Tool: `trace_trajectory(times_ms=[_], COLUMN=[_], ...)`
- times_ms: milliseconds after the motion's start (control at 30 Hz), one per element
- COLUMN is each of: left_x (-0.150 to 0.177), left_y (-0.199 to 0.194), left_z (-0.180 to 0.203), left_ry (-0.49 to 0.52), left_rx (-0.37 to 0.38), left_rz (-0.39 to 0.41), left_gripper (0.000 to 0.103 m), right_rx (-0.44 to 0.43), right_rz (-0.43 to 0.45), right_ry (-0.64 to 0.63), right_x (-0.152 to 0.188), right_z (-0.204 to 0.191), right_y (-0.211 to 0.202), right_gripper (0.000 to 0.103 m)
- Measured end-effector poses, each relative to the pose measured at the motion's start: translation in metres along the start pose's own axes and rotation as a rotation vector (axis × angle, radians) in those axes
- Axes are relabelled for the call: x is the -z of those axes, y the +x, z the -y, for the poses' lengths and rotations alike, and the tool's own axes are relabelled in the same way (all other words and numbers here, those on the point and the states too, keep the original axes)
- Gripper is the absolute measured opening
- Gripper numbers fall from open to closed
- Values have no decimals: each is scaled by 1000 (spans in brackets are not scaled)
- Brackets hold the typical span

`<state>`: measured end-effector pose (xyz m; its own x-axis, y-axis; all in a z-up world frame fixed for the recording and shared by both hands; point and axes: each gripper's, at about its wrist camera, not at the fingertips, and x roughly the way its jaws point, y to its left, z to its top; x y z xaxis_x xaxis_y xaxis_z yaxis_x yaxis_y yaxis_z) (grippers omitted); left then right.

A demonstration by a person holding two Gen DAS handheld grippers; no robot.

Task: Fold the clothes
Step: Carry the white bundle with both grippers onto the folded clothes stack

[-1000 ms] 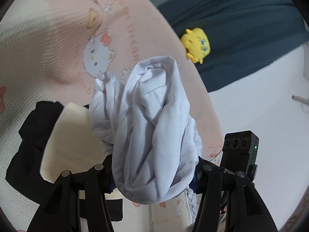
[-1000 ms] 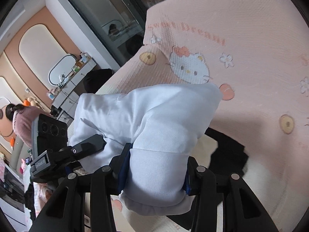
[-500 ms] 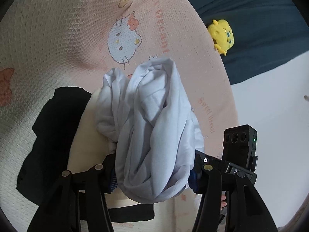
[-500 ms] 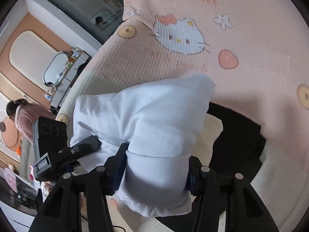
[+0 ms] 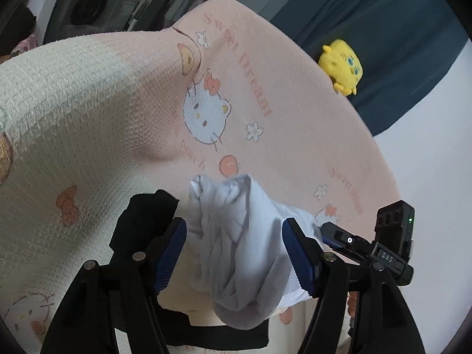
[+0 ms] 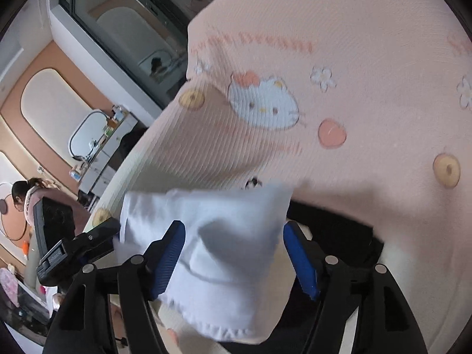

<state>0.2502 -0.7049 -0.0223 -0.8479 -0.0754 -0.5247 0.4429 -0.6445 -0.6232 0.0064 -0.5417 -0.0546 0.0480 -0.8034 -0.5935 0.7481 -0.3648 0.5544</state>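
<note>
A crumpled white garment (image 5: 236, 236) lies between the blue pads (image 5: 174, 250) of my left gripper (image 5: 236, 250), which stands open around it. The same white garment (image 6: 212, 230) shows in the right wrist view, blurred, between the spread pads (image 6: 298, 259) of my open right gripper (image 6: 233, 253). Under it lie a black garment (image 5: 141, 221) and a cream one (image 5: 183, 303). Each gripper's body is visible beside the cloth in the other's view.
A pink cartoon-cat blanket (image 5: 118, 118) covers the bed under the clothes. A yellow plush toy (image 5: 342, 65) sits at its far edge before a dark curtain (image 5: 368, 29). A person (image 6: 26, 194) stands at the far left near a washbasin.
Both grippers were shut on the white garment and have opened. The garment has dropped lower between the jaws, onto the black and cream clothes.
</note>
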Motion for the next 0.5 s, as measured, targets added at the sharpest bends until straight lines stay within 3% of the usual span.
trace_trajectory(times_ms=[100,133,200,233,300,500], left_x=[3,3,1,0,-2,-8], left_y=[-1,0,8,12,20,43], left_z=[-2,-3,-8,-10,-15,-30], left_ry=[3,2,-4,-7,-14,-33], left_rx=[20,21,4,-5,-21,-71], left_rz=[41,44,21,10,-12,-79], left_gripper=[64,55,38,36,36,36], right_rx=[8,11,11,27,71,158], right_rz=[9,3,-38,-43,-58,-167], right_ry=[17,23,13,1,-27,42], right_x=[-7,-8,-5,-3,1,-9], right_z=[3,4,4,3,0,2], right_y=[3,5,15,18,24,53], right_gripper=[68,68,57,56,50,49])
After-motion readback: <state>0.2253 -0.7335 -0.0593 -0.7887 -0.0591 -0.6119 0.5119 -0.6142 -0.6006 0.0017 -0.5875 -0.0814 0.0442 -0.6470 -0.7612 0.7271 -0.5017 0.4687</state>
